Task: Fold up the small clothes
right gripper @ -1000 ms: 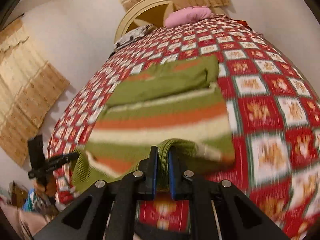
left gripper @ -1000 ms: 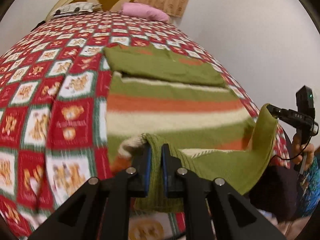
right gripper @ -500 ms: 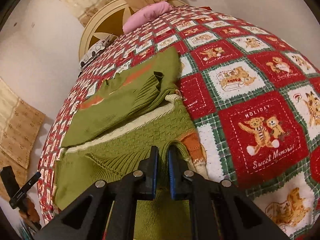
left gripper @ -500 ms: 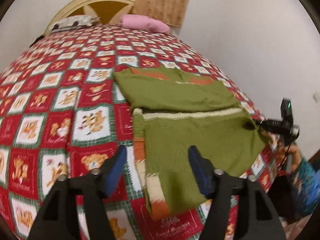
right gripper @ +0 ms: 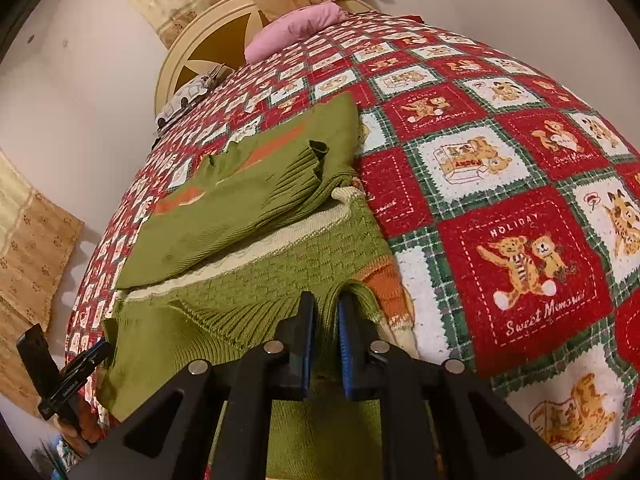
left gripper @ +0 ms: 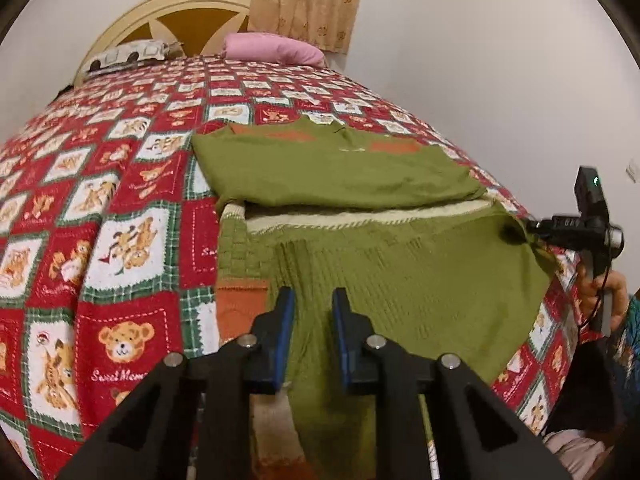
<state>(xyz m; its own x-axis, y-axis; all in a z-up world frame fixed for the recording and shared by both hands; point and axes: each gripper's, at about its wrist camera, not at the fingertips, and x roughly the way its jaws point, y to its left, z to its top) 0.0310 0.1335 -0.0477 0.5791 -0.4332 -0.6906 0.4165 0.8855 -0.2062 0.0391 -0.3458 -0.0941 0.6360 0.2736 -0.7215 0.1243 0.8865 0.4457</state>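
A green knit sweater [left gripper: 400, 280] with orange and cream stripes lies on the bed, its bottom half folded up over the body and its sleeves laid across the top [left gripper: 340, 168]. My left gripper [left gripper: 314, 320] hovers over the near left part of the fold. Its jaws are closing, and the pads stand apart with green knit in the gap. My right gripper [right gripper: 326, 320] pinches a raised ridge of the ribbed hem [right gripper: 348, 288] at the sweater's right corner while its jaws begin opening. In the left wrist view the right gripper [left gripper: 532, 226] meets that corner.
A red patchwork blanket [left gripper: 120, 240] with bear prints covers the bed. A pink pillow [left gripper: 272, 48] and a patterned pillow [left gripper: 128, 54] lie at the cream headboard [left gripper: 180, 4]. A white wall runs close along the bed's right side. A hand [left gripper: 600, 288] holds the right gripper.
The lifted hem has come down over the striped body and now lies flat. My left gripper let go, spread wide, then narrowed again. Both grippers sank toward the bed.
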